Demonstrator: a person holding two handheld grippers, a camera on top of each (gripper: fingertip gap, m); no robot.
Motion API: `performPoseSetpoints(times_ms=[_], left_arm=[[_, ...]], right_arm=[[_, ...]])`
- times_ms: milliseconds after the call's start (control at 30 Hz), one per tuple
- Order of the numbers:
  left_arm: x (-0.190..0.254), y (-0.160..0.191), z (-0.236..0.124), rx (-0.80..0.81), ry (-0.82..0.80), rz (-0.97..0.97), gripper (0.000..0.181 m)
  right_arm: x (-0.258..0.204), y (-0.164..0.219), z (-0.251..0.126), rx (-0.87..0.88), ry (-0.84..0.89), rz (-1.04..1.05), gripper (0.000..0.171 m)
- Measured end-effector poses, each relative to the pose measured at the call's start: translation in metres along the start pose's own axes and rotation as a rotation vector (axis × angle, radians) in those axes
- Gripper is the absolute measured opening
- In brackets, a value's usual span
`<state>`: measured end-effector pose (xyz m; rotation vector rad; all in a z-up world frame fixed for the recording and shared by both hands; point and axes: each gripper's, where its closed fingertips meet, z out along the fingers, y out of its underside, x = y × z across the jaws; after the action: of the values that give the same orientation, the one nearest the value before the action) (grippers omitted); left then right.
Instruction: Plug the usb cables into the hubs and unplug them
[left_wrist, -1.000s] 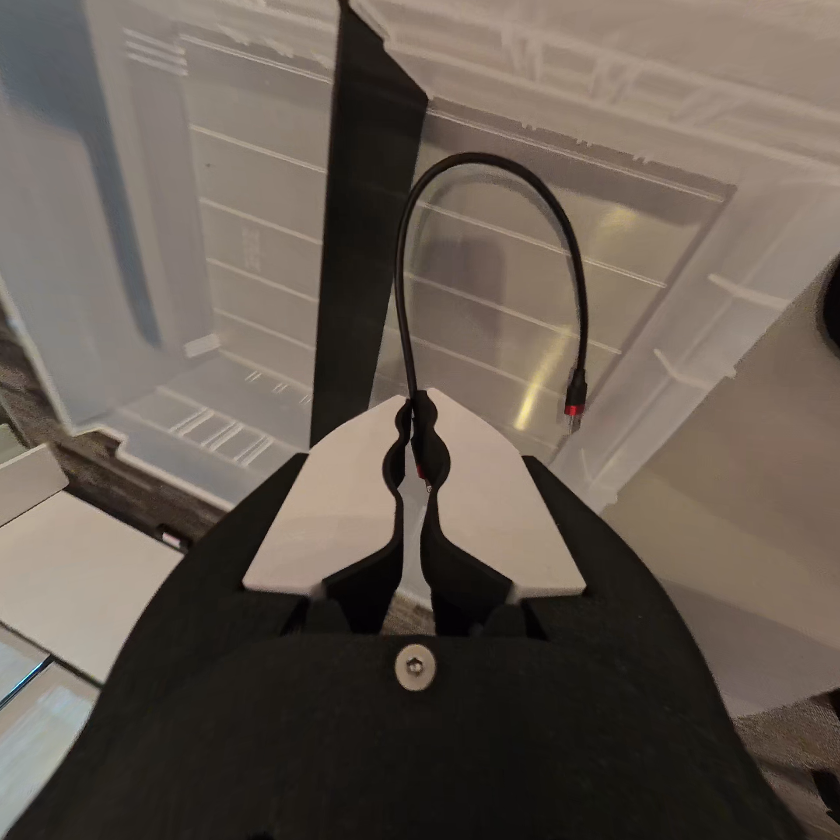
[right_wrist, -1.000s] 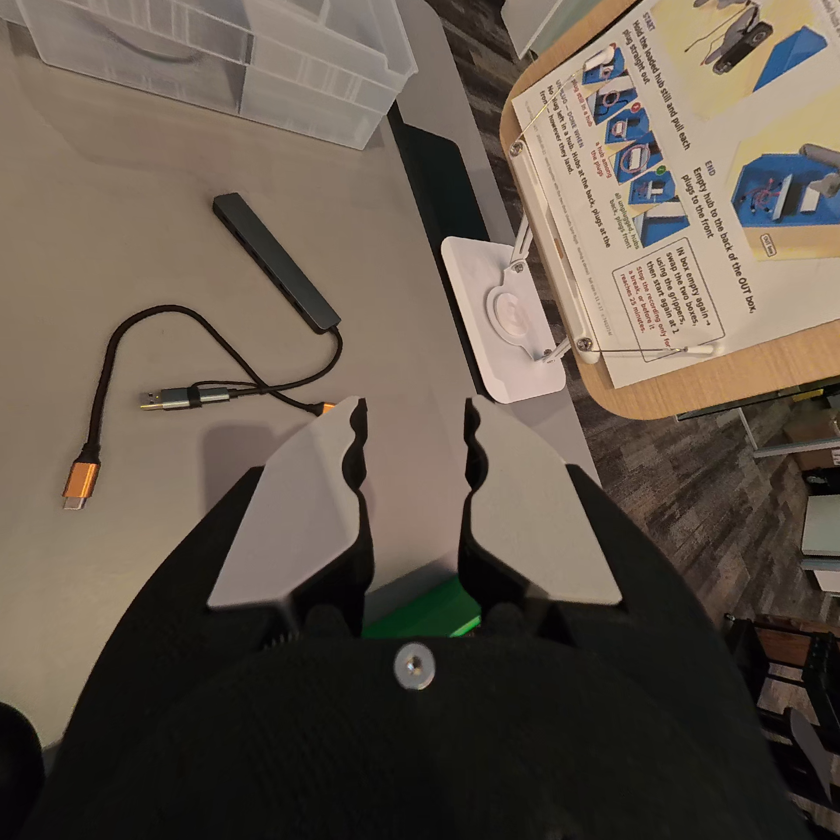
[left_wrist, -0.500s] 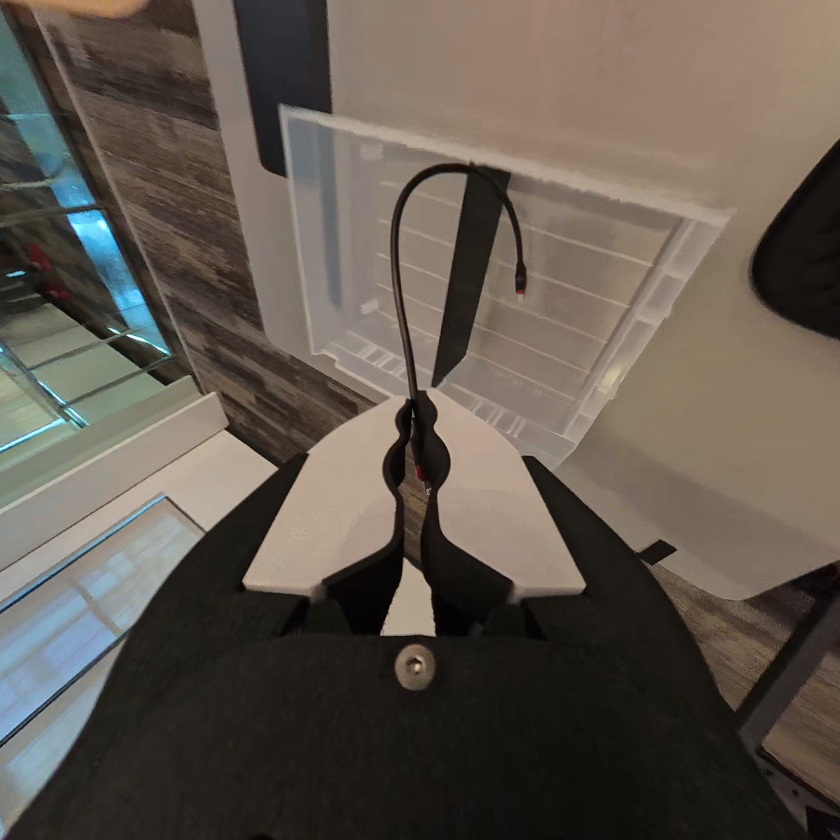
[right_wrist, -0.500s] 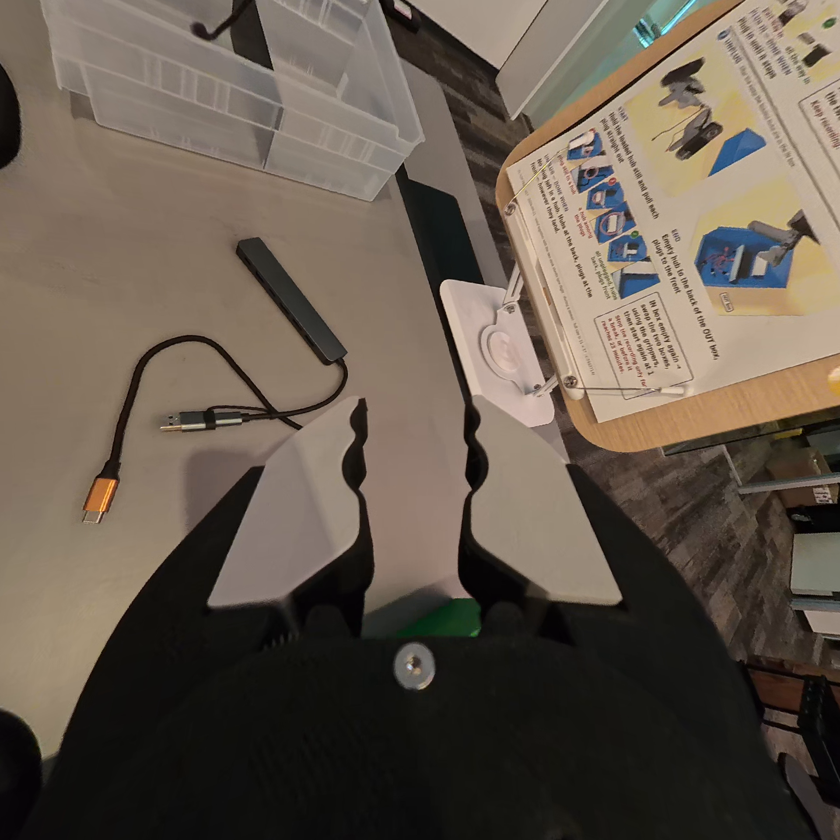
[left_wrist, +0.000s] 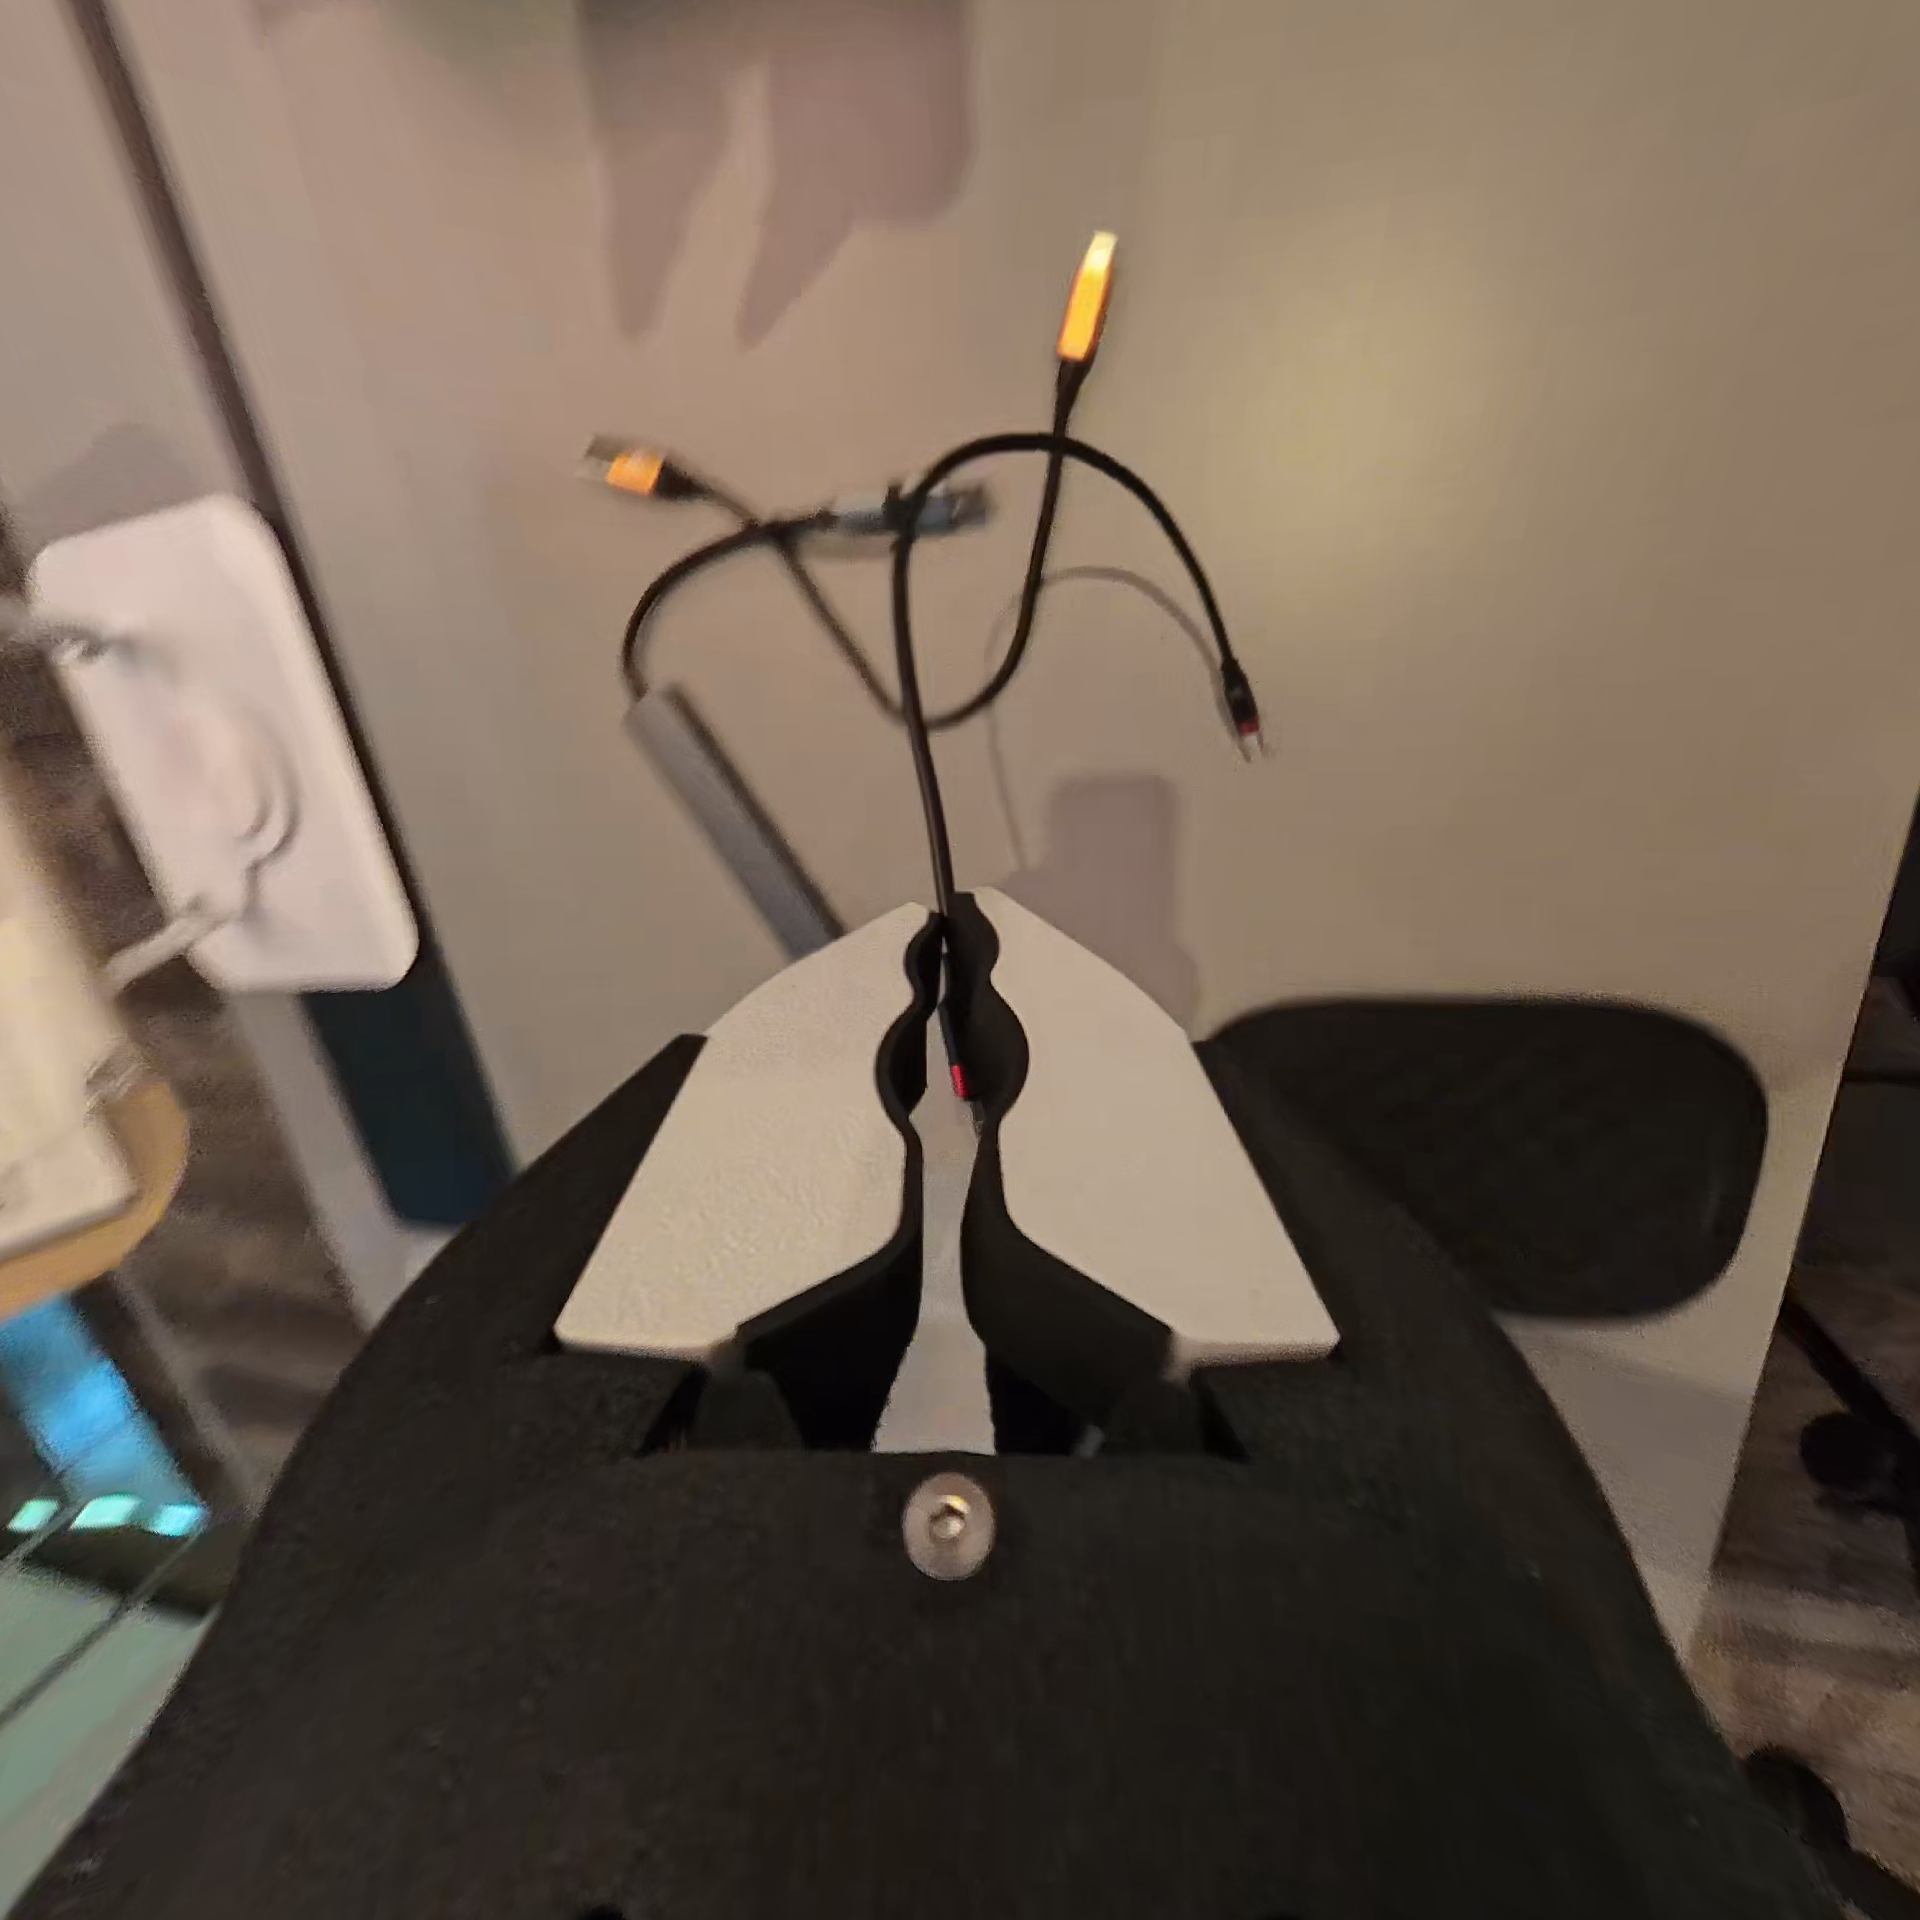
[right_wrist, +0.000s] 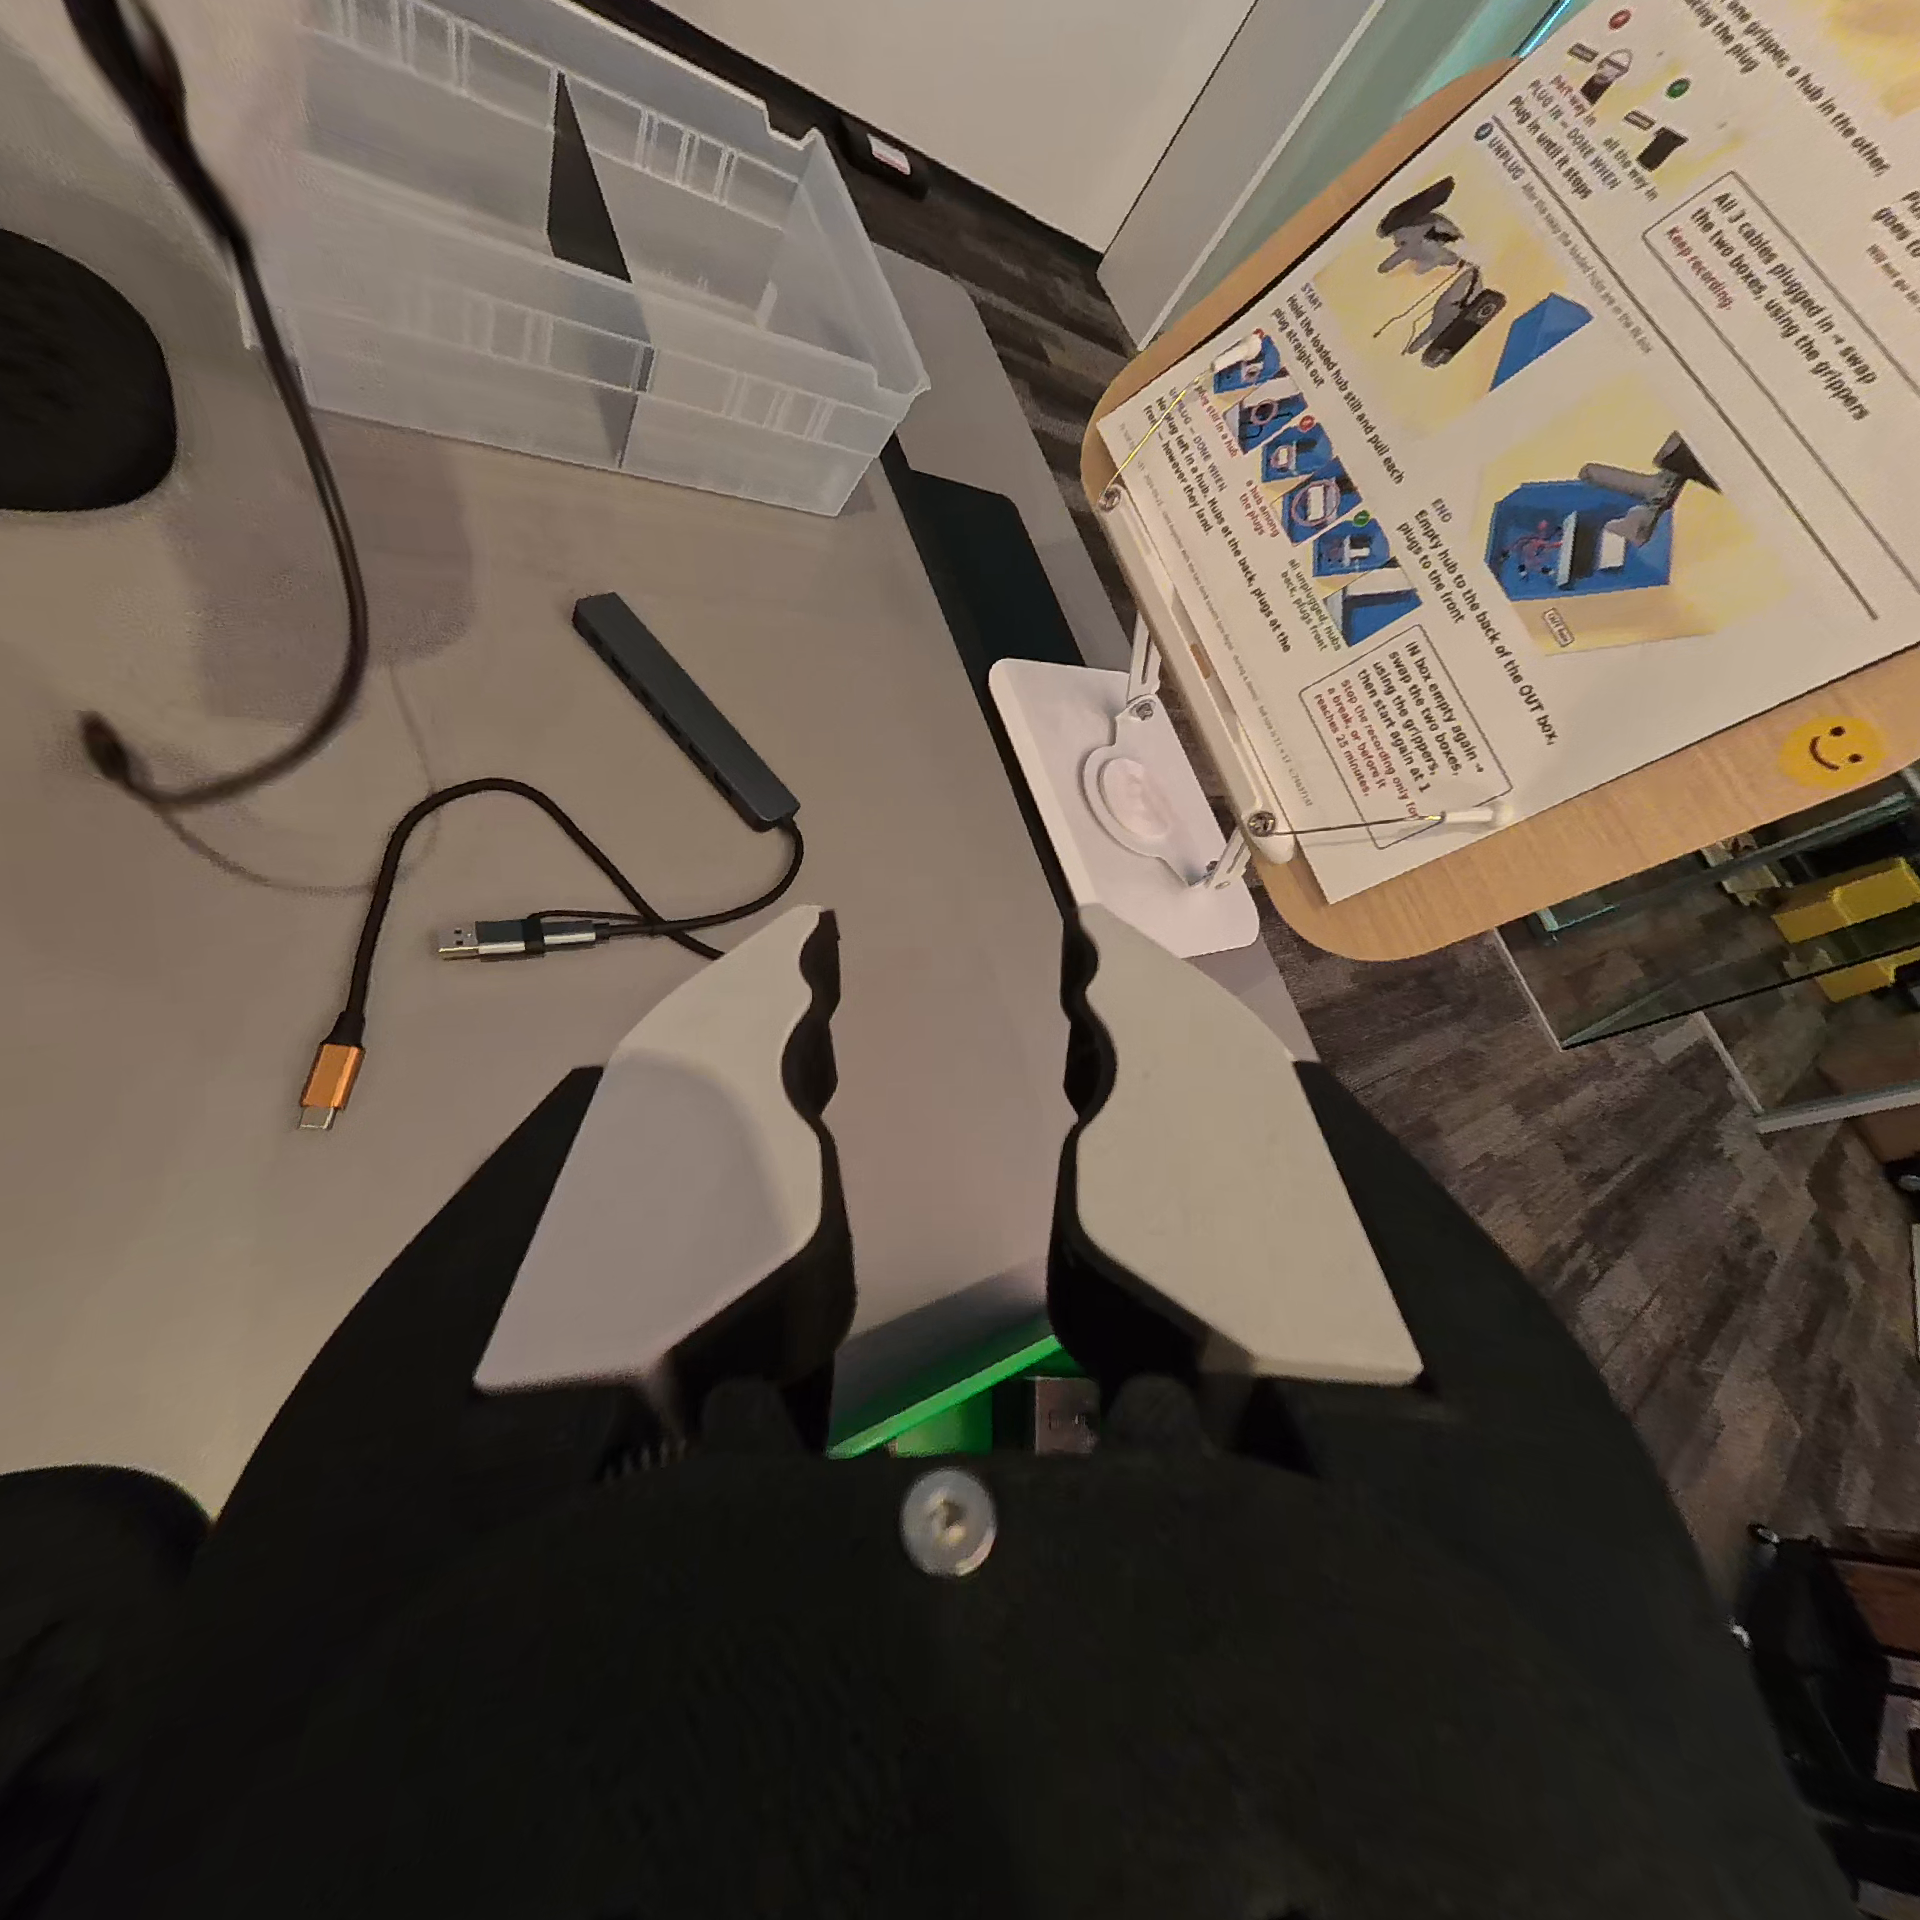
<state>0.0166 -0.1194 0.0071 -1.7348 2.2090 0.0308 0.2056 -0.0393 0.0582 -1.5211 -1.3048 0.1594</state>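
My left gripper (left_wrist: 951, 904) is shut on one red-banded plug of a short black cable (left_wrist: 920, 665). The cable arcs up and over, and its free plug (left_wrist: 1242, 717) hangs in the air above the table. Below it lie a slim dark hub (left_wrist: 727, 800) with its own lead, and a black cable with orange plugs (left_wrist: 1086, 307). My right gripper (right_wrist: 945, 935) is open and empty above the table, to the right of the hub (right_wrist: 686, 707) and the orange-plug cable (right_wrist: 332, 1075). The held cable (right_wrist: 332, 520) shows blurred at the left of the right wrist view.
A clear divided bin (right_wrist: 582, 312) stands at the back of the table. A white stand base (right_wrist: 1122, 800) holds a board with an instruction sheet (right_wrist: 1558, 468) at the right edge. A black oval pad (left_wrist: 1507, 1153) lies near the table's edge. Floor lies beyond the table. The left gripper's tips are roughly 20 cm from the right gripper's.
My left gripper swung away from above the clear bin to over the hub and the orange-plug cable, still holding the black cable. My right gripper stayed open and drew back a little.
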Motion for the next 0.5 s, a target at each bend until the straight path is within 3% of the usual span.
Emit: performPoseSetpoints(times_ms=[233, 433, 500], left_arm=[[-0.002, -0.044, 0.096, 0.172, 0.148, -0.062, 0.000], [-0.051, -0.036, 0.124, 0.294, 0.010, -0.242, 0.002], [-0.066, -0.036, 0.131, 0.330, -0.030, -0.321, 0.019]], right_arm=[[0.000, 0.017, 0.004, -0.039, -0.023, 0.031, 0.042], [0.007, 0.019, 0.001, -0.028, -0.002, 0.041, 0.042], [0.010, 0.017, -0.002, -0.013, 0.011, 0.044, 0.042]])
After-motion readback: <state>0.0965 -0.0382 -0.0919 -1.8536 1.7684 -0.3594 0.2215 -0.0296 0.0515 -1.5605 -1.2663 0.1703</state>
